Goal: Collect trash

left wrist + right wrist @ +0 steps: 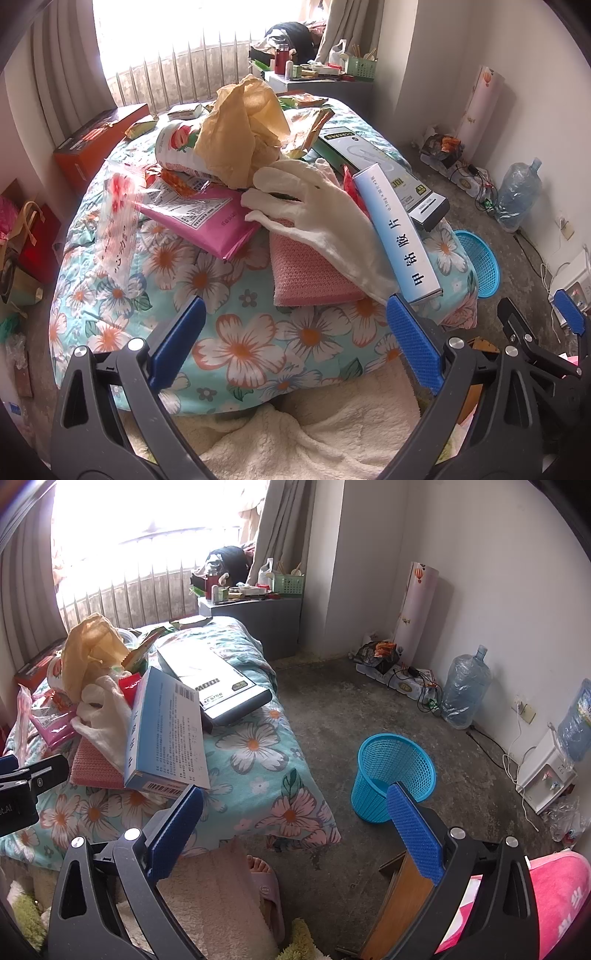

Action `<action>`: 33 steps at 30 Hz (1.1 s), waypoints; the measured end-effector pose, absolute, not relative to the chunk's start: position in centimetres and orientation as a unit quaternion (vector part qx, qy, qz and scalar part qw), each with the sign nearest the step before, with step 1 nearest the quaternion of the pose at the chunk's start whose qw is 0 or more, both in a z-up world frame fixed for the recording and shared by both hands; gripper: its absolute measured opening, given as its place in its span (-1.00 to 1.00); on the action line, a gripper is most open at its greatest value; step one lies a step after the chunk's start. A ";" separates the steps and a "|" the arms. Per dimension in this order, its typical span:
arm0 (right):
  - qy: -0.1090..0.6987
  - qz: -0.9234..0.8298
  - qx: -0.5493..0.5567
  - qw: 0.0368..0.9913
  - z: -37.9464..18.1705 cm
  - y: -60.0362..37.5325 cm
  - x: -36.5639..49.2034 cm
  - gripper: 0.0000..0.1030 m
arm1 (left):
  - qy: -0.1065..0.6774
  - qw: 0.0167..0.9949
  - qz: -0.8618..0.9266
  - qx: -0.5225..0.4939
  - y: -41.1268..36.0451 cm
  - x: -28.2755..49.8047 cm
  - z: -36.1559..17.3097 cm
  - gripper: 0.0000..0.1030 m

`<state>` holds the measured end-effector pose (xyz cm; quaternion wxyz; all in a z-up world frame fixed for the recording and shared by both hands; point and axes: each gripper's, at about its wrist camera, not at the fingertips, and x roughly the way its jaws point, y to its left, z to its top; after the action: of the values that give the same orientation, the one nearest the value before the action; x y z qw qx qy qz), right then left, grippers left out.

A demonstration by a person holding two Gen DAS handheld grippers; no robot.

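Both tools are hanging wide and empty: the left tool [295, 347], the right tool [295, 830]. Trash pile [236, 147] is lying on the bed [236, 354] at twelve o'clock; the blue basket [391, 775] is looking empty, so nearly everything seems left.

Crumpled matt paper [243, 125], glossy pink foil packet [207, 225], plastic mesh basket [391, 775]

home bedroom | floral quilt [258, 343] on bed | curtained window [147, 528] | cluttered bedside table [255, 609] | water dispenser [546, 775]
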<state>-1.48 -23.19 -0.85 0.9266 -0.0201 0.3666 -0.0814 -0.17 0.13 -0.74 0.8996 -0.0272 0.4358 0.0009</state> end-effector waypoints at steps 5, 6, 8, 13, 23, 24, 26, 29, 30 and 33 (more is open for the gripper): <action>0.367 -0.081 -0.020 0.927 -0.9 -23.2 -1.5 0.88 | 0.436 0.899 0.003 -0.028 0.3 -0.3 -0.9 0.83; 0.366 -0.081 -0.020 0.927 -0.9 -23.2 -1.5 0.88 | 0.436 0.899 0.003 -0.028 0.2 -0.2 -0.8 0.83; 0.366 -0.081 -0.020 0.927 -0.9 -23.2 -1.5 0.88 | 0.437 0.899 0.003 -0.028 0.3 -0.2 -0.9 0.83; 0.366 -0.081 -0.020 0.927 -0.9 -23.2 -1.5 0.88 | 0.439 0.898 0.005 -0.027 0.3 -0.2 -0.9 0.83; 0.366 -0.082 -0.020 0.927 -0.9 -23.2 -1.5 0.88 | 0.444 0.896 0.008 -0.027 0.2 0.0 -1.1 0.83; 0.366 -0.082 -0.020 0.927 -0.9 -23.2 -1.5 0.88 | 0.444 0.896 0.009 -0.027 0.2 0.0 -1.1 0.83; 0.366 -0.082 -0.020 0.927 -1.0 -23.2 -1.5 0.88 | 0.445 0.895 0.010 -0.027 0.2 0.1 -1.2 0.83; 0.366 -0.081 -0.020 0.927 -1.0 -23.2 -1.5 0.88 | 0.446 0.895 0.011 -0.027 0.1 0.1 -1.2 0.83; 0.366 -0.081 -0.020 0.927 -1.0 -23.2 -1.5 0.88 | 0.446 0.894 0.011 -0.027 0.1 0.1 -1.2 0.83; 0.365 -0.082 -0.020 0.927 -0.9 -23.1 -1.5 0.88 | 0.447 0.894 0.011 -0.026 0.1 0.1 -1.2 0.83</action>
<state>-1.48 -23.14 -0.95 0.9271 -0.0202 0.3652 -0.0819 0.14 0.14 -1.24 0.8942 -0.0265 0.4468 0.0112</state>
